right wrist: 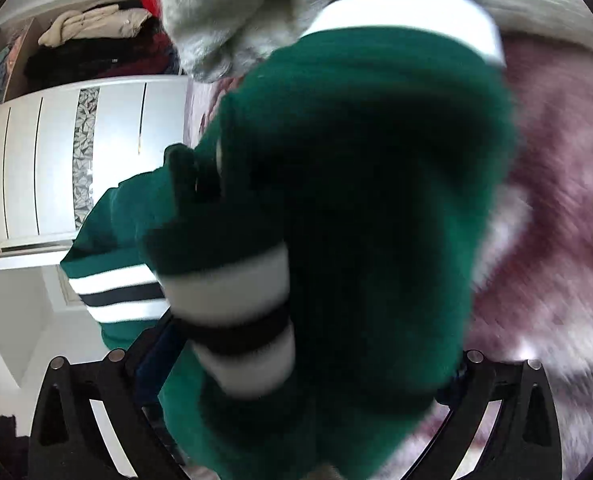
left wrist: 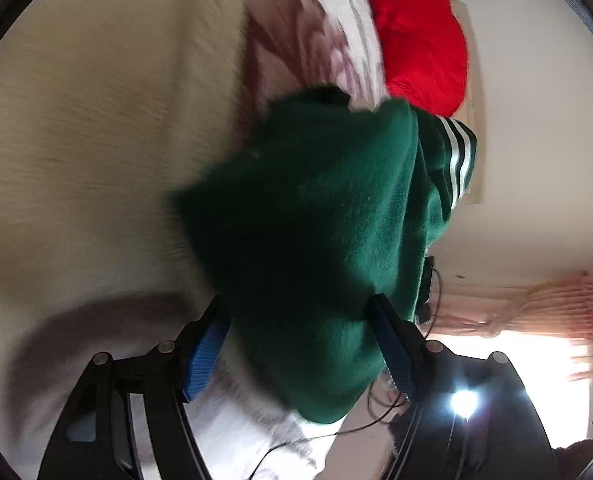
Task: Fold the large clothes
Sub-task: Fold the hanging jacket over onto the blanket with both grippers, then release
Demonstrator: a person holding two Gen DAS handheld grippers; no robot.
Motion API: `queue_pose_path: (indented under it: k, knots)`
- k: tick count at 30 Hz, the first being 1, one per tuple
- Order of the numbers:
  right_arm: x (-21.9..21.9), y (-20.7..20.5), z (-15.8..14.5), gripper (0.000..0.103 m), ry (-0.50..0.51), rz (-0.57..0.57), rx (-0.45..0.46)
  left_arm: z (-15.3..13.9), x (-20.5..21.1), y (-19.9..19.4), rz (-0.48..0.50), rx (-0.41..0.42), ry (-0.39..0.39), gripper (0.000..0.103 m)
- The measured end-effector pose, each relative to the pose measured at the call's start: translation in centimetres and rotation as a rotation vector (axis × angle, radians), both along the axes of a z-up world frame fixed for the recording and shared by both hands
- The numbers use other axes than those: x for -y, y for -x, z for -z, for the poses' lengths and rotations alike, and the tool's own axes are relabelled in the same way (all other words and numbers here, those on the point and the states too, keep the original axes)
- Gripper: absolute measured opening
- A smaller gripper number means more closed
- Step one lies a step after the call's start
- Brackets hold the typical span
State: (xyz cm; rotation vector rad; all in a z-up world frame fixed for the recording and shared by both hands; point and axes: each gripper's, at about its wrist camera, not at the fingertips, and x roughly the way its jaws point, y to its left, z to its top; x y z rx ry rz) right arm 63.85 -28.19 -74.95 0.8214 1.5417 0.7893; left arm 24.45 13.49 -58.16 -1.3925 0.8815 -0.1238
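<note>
- Green sweater (left wrist: pixel 316 216), white and black bands at the cuffs: bunched, off the surface, hanging between your two grippers above the bed.
- Left gripper (left wrist: pixel 300 344): jaws partly open, a thick wad of the green knit filling the gap. Fabric sits against the right-hand pad; whether the blue left-hand pad presses on it, I can't tell. Treat that hold as unconfirmed.
- Right gripper (right wrist: pixel 296 384): jaws at their widest, striped sleeve and body fabric heaped between them. Pads are hidden behind the cloth, so I can't tell whether they pinch anything or the cloth just drapes through.
- Under it: mauve-and-white fuzzy blanket (right wrist: pixel 556 200), cream bedsheet (left wrist: pixel 96 140) beside that. Red garment (left wrist: pixel 420 32) lies further up the bed, grey fleece item (right wrist: pixel 224 12) near the top of the right view. Wardrobe (right wrist: pixel 56 160) off to the side.
- Step, my read: early, carrying or dropping the sweater onto the bed; no fold made, nothing laid flat.
- Next: lower it onto bare blanket clear of the red and grey items, spread it flat, then regrip at shoulders or hem.
- Both views are motion-blurred; slow down before you regrip.
</note>
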Motion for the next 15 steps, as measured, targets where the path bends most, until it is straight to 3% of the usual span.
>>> queue_pose_path:
  k: [2,4,5,7,8,10,13,15]
  knots:
    - [-0.3,-0.5,0.2,0.103,-0.003,0.025,-0.024,0.1,0.1,-1.5,-0.052,0.015,-0.002,0.072]
    - [-0.4,-0.5,0.0,0.099,-0.003,0.065,-0.015,-0.6,-0.2,-2.1,-0.086,0.023,-0.045,0.065]
    - [-0.1,-0.1,-0.2,0.077,-0.012,0.084,-0.011,-1.3,-0.6,-2.4,-0.095,0.026,-0.071,0.056]
    - [0.7,1.2,-0.8,0.048,-0.003,0.132,-0.001,-2.5,-1.9,-3.2,-0.079,0.032,-0.083,0.052]
    - [1.4,2.5,-1.3,0.043,-0.010,0.177,-0.007,-3.0,-2.5,-3.7,-0.070,0.033,-0.093,0.051]
    - [2.1,5.0,-1.8,0.039,-0.012,0.242,-0.031,-4.7,-4.7,-5.5,-0.014,0.037,-0.147,0.051]
    - [2.3,13.2,-2.8,0.035,0.000,0.386,-0.099,-5.4,-7.3,-8.6,0.094,0.015,-0.153,0.050]
    - [1.3,19.4,-3.1,0.034,-0.003,0.466,-0.158,-5.1,-8.3,-11.7,0.223,-0.015,-0.168,0.051]
